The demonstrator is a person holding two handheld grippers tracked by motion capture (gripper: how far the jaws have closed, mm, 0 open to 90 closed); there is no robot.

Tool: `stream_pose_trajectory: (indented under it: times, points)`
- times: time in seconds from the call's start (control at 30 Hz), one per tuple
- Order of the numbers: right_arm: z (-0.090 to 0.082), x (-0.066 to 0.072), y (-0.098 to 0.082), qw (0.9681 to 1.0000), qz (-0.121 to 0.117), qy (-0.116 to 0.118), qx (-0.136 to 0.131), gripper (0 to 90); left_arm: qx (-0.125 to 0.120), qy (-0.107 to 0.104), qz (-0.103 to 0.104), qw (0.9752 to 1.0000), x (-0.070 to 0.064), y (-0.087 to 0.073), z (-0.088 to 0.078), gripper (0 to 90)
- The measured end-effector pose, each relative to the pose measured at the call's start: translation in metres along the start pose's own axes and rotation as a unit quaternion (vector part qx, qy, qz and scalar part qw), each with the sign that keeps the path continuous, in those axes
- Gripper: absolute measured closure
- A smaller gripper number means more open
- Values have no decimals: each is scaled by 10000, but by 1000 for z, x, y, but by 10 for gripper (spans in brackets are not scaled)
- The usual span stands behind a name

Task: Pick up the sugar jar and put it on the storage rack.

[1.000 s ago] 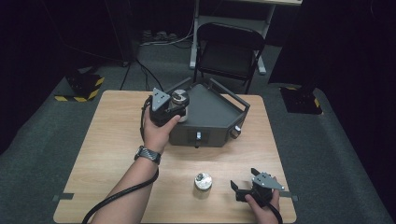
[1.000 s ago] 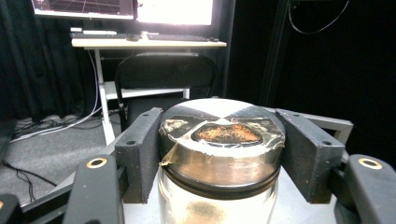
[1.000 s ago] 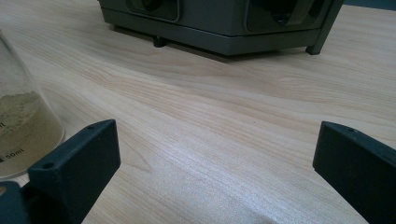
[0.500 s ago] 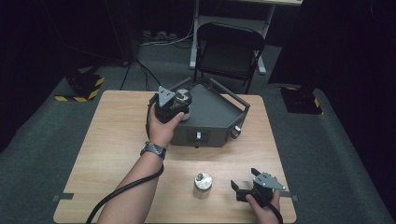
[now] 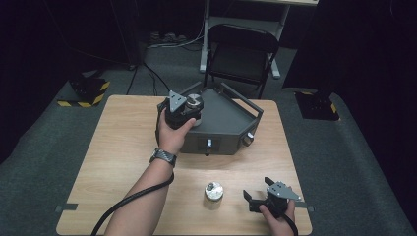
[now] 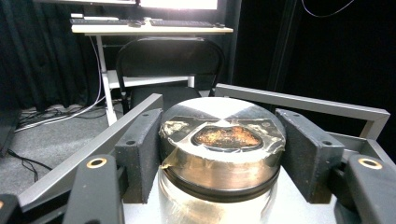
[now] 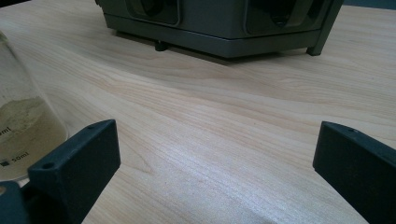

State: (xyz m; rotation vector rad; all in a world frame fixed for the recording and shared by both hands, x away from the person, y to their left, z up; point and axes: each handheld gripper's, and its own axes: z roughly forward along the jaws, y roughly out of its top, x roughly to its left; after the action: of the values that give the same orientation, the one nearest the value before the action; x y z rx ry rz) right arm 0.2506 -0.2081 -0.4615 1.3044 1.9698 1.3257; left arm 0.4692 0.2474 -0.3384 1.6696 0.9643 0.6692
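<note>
A glass jar (image 6: 219,154) with a metal lid carrying a torn label sits between the pads of my left gripper (image 6: 222,144), which is shut on it just under the lid. In the high view that gripper (image 5: 183,109) holds the jar (image 5: 194,102) over the left part of a dark grey angular box (image 5: 226,123) with a rail round its top. I cannot tell if the jar rests on the box. A second jar (image 5: 213,194) of pale powder stands on the wooden table (image 5: 118,147) at the front. To its right, my right gripper (image 5: 256,190) lies open, its jaws bare.
The box's rail (image 6: 303,100) runs behind the held jar. From the right gripper, the powder jar (image 7: 23,130) is at the left and the box's front (image 7: 224,28) ahead. A black folding chair (image 5: 241,54) and a desk's legs stand beyond the table.
My left gripper has carried the jar slightly to the right, further over the box. The right gripper and the powder jar have kept still.
</note>
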Motion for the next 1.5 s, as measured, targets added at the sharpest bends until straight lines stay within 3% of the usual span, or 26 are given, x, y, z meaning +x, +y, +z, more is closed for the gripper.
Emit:
stream_pose_trajectory:
  times: [0.8,1.0,1.1,1.17,1.27,1.43,1.5]
  points:
    - [0,1,1,10000,-31,-9,14,7,0,21,-72,10000,-1,0,-1,335]
    - [0,1,1,10000,-28,-6,11,7,-15,-5,-36,10000,-3,3,-5,221]
    - [1,1,1,10000,-25,-3,28,7,-16,55,-72,10000,-5,3,-7,98]
    - [1,1,1,10000,-38,-7,27,7,0,66,-118,9999,-6,3,-10,62]
    - [1,1,1,10000,-52,-2,35,7,-36,59,-30,10000,-7,1,-16,38]
    - [1,2,2,10000,-56,-11,39,7,-94,-101,-230,9996,2,-3,-29,13]
    - [1,2,2,9999,-86,-19,48,7,-132,-150,-176,9996,5,-5,-36,6]
